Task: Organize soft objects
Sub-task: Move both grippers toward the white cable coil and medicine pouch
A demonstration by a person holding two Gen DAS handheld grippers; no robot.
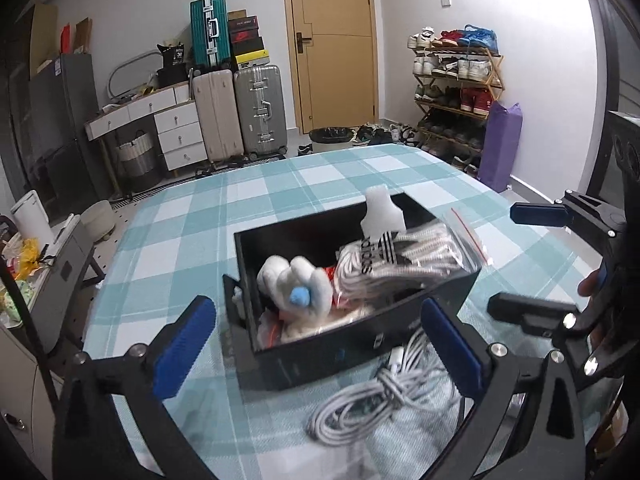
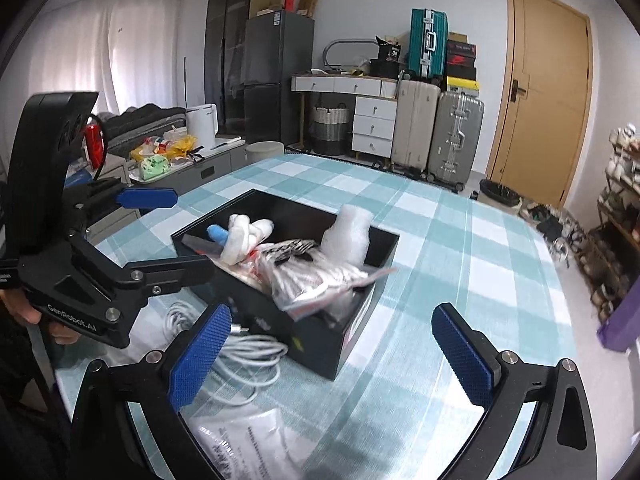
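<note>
The open black rectangular box (image 1: 352,332) sits on the counter (image 1: 280,188), which is covered in a teal-and-white checked cloth, and it already holds the soft things: a white knotted cloth bundle with a small blue tip (image 1: 298,284), a clear zip bag of white-and-black striped socks (image 1: 404,258) leaning over the box's far-right rim, and a white foam piece (image 1: 382,210) standing at the back.

Outside the box, just beside its near wall, lies a loose coil of white cable (image 1: 372,404). It looks like the next item to go in.

The left tool (image 1: 320,350) is released, jaws spread wide with nothing between the pads, and it hangs over the box's near wall. The right tool (image 2: 332,354) is likewise released and empty, on the box's near-right side.

The coil lies directly beneath and slightly right of the left tool, its long axis running from the box's near-right corner out towards the viewer. In the right wrist view it sits by that tool's left pad (image 2: 200,356). Both are near; the left seems marginally better placed.
</note>
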